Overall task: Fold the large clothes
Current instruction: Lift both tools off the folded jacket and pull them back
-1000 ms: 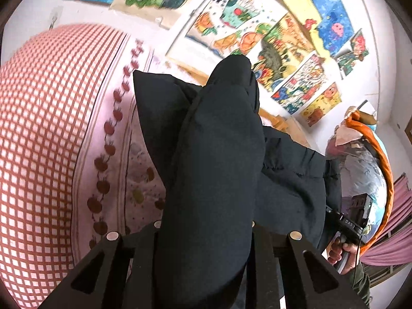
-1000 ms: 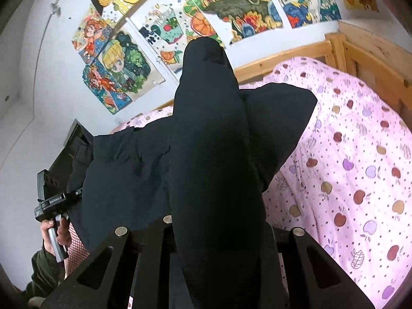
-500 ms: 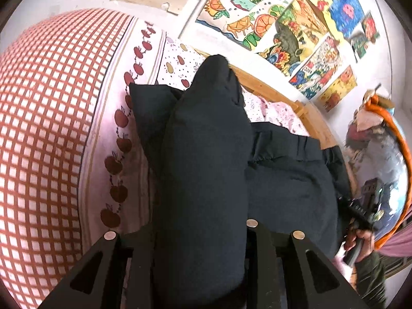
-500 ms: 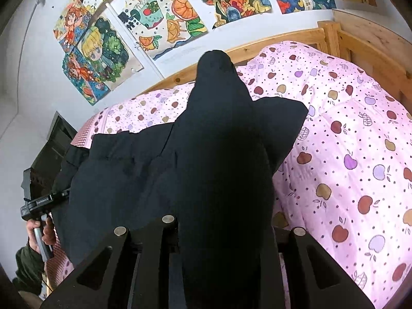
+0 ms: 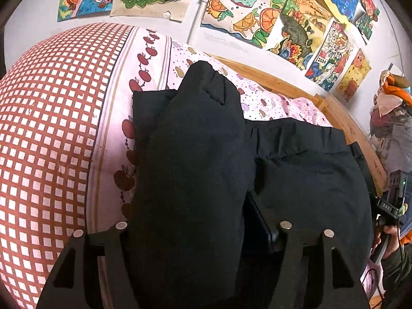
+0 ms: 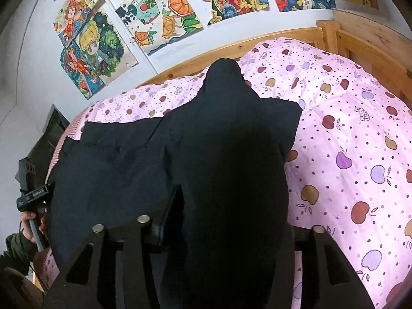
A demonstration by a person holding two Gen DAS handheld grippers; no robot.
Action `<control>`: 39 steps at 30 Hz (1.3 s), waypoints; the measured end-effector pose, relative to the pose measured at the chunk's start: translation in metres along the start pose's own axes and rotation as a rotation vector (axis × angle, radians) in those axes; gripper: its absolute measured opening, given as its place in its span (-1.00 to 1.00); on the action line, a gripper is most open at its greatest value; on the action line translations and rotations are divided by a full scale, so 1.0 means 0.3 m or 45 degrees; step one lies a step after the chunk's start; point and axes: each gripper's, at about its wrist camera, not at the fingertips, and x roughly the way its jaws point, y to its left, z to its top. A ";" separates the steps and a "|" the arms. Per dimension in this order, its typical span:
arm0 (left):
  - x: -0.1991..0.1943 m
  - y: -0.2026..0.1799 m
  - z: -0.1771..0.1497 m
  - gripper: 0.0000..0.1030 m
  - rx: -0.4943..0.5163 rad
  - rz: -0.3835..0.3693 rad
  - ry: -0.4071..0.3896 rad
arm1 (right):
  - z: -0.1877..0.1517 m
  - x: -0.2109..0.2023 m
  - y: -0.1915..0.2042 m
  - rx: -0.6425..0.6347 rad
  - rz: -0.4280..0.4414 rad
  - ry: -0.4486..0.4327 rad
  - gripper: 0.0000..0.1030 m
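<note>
- On my left wrist camera, the left gripper [image 5: 198,231] has a thick fold of the black garment [image 5: 309,175] bunched between its fingers, the cloth filling the gap and running up the middle of the view to a peak.
- I read that claw as clamped on the fabric, though the fingertips themselves are buried under the cloth, so I judge it from the finger bases only.
- To the right of that fold, the rest of the garment lies spread flat over the pink apple-print quilt [image 5: 278,103], reaching toward the wooden bed frame [image 5: 345,126].
- Left of the fold I see a red-and-white checked cover [image 5: 51,134], and above it colourful drawings [image 5: 244,5] taped to the wall.
- At the far right edge, the right gripper [image 5: 388,206] shows in the person's hand, at the garment's other side.
- On my right wrist camera, the right gripper [image 6: 231,231] likewise has a heavy fold of the black garment [image 6: 108,170] rising between its fingers; the claw is closed on it.
- Left of it the garment lies flat on the quilt [image 6: 360,154], its edge reaching the left gripper [image 6: 31,195] at the frame's lower left.
- Behind runs the bed frame [image 6: 283,36] and more drawings [image 6: 159,13].
</note>
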 end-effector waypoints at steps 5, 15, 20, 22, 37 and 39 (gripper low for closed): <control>-0.036 -0.012 -0.014 0.59 0.014 0.003 -0.047 | 0.009 -0.017 0.025 -0.027 -0.024 0.011 0.10; -0.209 -0.113 -0.051 0.81 -0.007 0.134 -0.151 | -0.026 -0.181 0.075 -0.060 -0.195 -0.121 0.66; -0.364 -0.195 -0.088 0.92 -0.010 0.156 -0.230 | -0.011 -0.341 0.105 -0.065 -0.204 -0.249 0.67; -0.438 -0.241 -0.111 0.97 0.009 0.153 -0.278 | -0.016 -0.417 0.131 -0.086 -0.214 -0.311 0.70; -0.788 -0.580 -0.242 0.99 0.276 0.072 -0.467 | -0.155 -0.835 0.329 -0.176 -0.165 -0.505 0.83; -0.829 -0.604 -0.261 0.99 0.294 0.074 -0.479 | -0.179 -0.875 0.348 -0.188 -0.159 -0.511 0.83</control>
